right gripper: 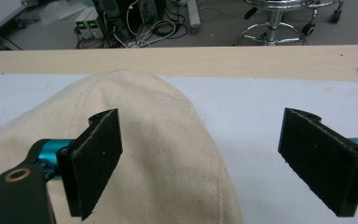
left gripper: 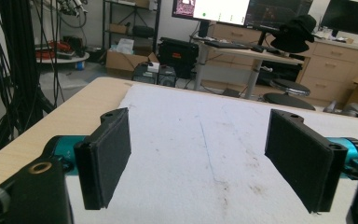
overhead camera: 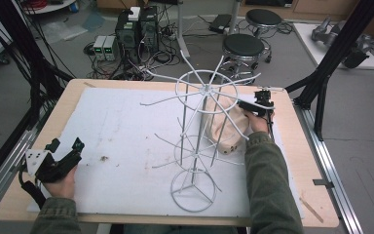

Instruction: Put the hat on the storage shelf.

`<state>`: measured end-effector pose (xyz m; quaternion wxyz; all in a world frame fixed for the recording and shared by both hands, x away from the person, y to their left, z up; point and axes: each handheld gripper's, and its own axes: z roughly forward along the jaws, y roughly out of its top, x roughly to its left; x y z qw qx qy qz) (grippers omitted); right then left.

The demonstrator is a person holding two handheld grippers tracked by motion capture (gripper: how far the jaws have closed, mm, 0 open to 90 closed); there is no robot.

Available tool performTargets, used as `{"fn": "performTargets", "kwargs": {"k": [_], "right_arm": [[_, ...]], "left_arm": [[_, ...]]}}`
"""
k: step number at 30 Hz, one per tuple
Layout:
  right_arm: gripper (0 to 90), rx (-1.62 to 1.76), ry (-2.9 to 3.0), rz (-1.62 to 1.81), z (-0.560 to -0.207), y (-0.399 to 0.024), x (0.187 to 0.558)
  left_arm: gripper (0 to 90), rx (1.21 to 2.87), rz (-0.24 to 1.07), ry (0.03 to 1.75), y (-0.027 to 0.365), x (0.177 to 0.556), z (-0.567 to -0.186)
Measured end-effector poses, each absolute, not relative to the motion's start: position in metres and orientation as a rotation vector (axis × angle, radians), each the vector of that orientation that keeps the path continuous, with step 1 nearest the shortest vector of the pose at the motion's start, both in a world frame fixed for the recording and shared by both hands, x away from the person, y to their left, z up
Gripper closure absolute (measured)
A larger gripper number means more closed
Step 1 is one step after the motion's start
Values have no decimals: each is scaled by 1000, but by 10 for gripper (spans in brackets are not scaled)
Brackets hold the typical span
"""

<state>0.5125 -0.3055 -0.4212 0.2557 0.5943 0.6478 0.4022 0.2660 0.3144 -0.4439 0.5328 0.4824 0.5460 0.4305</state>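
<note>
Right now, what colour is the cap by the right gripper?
Plain beige canvas cap, no pattern visible; it shows best in the right gripper view.

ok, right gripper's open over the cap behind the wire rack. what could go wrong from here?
1. The right gripper has its jaws wide, with one pad over the beige cap and the other over bare mat; closing here might pinch only a loose fold that slips.
2. The white wire rack stands right beside the cap; lifting could snag its thin spokes and tip it.
3. The left gripper sits far off, open, and can't steady the rack.
</note>
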Motion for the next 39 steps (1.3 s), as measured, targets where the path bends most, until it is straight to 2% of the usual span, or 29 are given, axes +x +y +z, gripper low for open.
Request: {"fn": "performTargets", "kwargs": {"k": [18,23,27,32,33,36,37,38,39], "right_arm": [[130,1658,1884,1027,-447,-299,523],[160,1622,1928,969,-451,-291,528],[322,1576,1968,967,-450,-286,529],[440,1576,1969,937,-448,-284,528],[440,1576,1969,937,-448,-284,528],[608,1615,1941,930,-446,-286,527],[608,1615,1941,930,-446,-286,527],[692,1619,1917,891,-444,-283,526],[726,1605,1907,856,-443,-280,525]], "left_arm": [[226,1153,1012,1301,314,267,-445],[226,1151,1008,1301,314,267,-445],[226,1147,1005,1304,314,267,-445],[226,1152,1004,1300,314,267,-445],[226,1153,1005,1301,314,267,-445],[226,1155,1001,1302,314,267,-445],[226,1154,1001,1303,314,267,-445],[226,1155,1001,1303,314,267,-445],[226,1156,1000,1301,314,267,-445]]}}
